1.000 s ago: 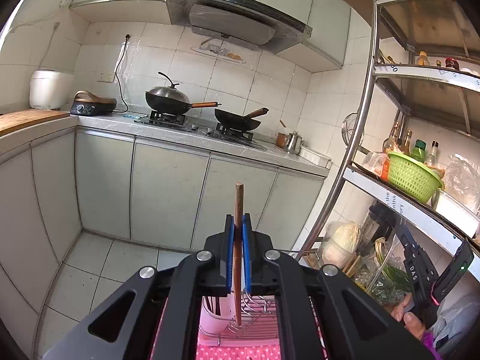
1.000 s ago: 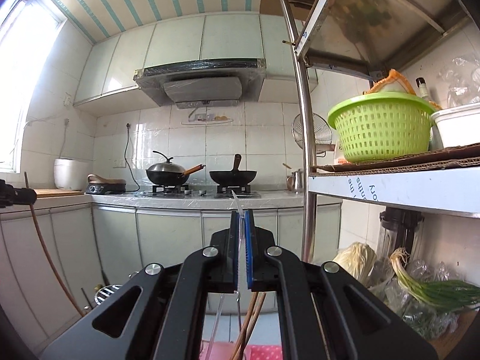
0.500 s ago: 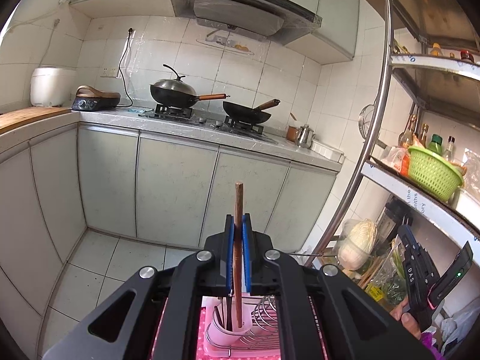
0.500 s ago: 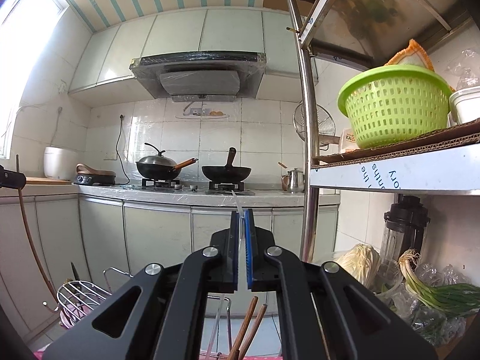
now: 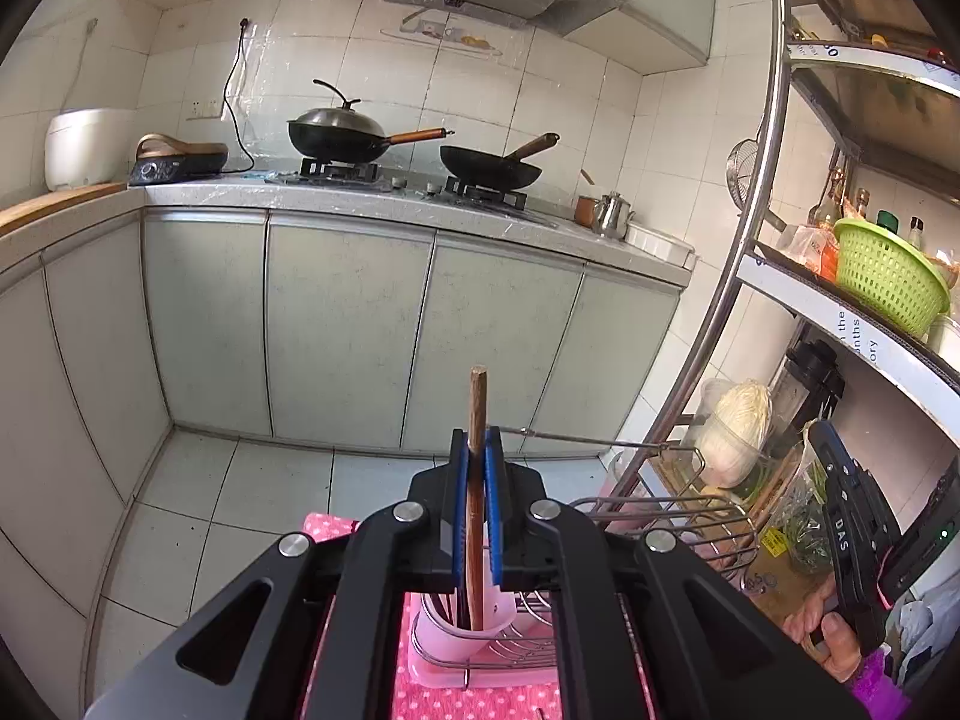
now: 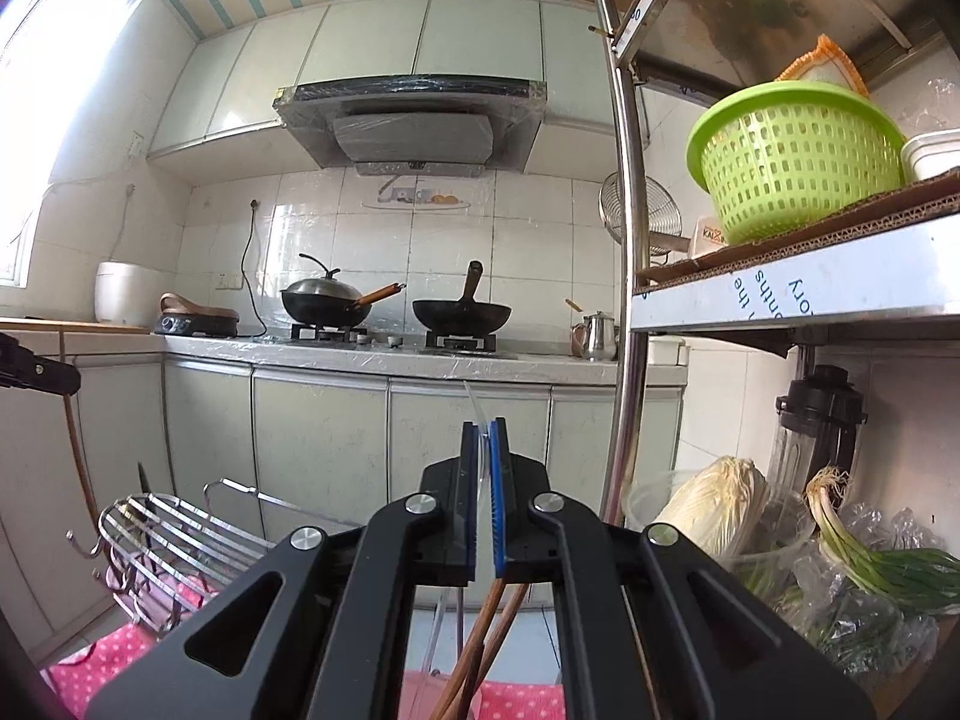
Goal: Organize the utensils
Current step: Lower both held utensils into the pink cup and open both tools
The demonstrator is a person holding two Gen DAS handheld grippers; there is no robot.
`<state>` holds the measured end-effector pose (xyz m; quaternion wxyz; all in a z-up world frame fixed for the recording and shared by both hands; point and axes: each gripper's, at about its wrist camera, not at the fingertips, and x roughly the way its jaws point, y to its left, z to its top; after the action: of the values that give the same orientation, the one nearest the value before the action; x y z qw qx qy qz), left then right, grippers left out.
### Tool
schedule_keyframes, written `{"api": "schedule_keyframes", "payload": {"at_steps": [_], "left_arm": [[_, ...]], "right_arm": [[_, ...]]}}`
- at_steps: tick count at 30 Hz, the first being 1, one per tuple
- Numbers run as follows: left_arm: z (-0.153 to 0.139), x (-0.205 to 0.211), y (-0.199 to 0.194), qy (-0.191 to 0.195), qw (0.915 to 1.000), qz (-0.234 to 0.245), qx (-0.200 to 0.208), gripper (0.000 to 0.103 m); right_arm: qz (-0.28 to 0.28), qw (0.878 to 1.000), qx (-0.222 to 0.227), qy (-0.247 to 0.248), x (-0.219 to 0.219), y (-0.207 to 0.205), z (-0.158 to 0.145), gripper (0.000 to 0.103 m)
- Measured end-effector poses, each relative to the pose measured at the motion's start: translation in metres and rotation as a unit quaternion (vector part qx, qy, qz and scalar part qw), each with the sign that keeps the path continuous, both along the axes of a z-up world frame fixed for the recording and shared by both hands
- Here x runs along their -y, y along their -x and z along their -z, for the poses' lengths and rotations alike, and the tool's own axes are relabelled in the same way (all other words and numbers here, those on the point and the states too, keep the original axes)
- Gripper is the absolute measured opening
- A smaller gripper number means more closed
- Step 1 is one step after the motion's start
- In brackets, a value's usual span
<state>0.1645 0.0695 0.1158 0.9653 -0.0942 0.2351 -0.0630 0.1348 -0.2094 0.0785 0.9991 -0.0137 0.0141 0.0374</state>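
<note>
Between the blue pads of my left gripper (image 5: 477, 450) a brown wooden stick (image 5: 477, 420) stood upright, clamped tight, its top poking above the fingers at the centre of the left view. Its lower end reached down into a pink cup (image 5: 474, 630) at the bottom centre, which sat at the near left of a wire rack (image 5: 666, 516) on a pink dotted cloth (image 5: 324, 525). At the right edge of that view I saw my right gripper (image 5: 852, 528), black, with a hand (image 5: 825, 639) wrapped round its handle.

On the right wrist view, that gripper's pads (image 6: 497, 480) were pressed together on a thin clear strip (image 6: 476, 420) that rose just above them; I could not tell what kind of utensil it was. Below them, at the bottom centre, two brown sticks (image 6: 480, 660) leaned. The rack showed in the lower left, and a bit of the left gripper at the left edge.

Farther off, grey cabinets (image 5: 348, 324) ran under a counter with two woks (image 5: 336, 135) on the stove. At upper right a green basket (image 6: 792, 162) sat on a metal shelf (image 6: 798, 294), with a cabbage (image 6: 720, 510) below it.
</note>
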Motion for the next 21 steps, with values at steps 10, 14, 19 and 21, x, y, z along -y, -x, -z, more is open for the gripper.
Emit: {"api": "schedule_keyframes", "payload": {"at_steps": [10,14,19,21], "left_arm": [[0.026,0.002,-0.003,0.004,0.9995,-0.002,-0.031,0.005],[0.036,0.003,-0.005,0.004,0.9990,-0.003,-0.044,0.005],[0.045,0.004,-0.005,-0.002,0.9985,-0.004,-0.054,0.005],[0.047,0.005,-0.003,-0.002,0.9985,-0.001,-0.055,0.005]], "right_arm": [[-0.019,0.998,-0.059,-0.029,0.001,0.021,0.031,0.004],[-0.025,0.995,-0.085,-0.037,0.000,0.022,0.040,0.004],[-0.027,0.992,-0.113,-0.042,-0.001,0.025,0.051,0.004],[-0.031,0.991,-0.124,-0.044,-0.002,0.024,0.052,0.005]]}}
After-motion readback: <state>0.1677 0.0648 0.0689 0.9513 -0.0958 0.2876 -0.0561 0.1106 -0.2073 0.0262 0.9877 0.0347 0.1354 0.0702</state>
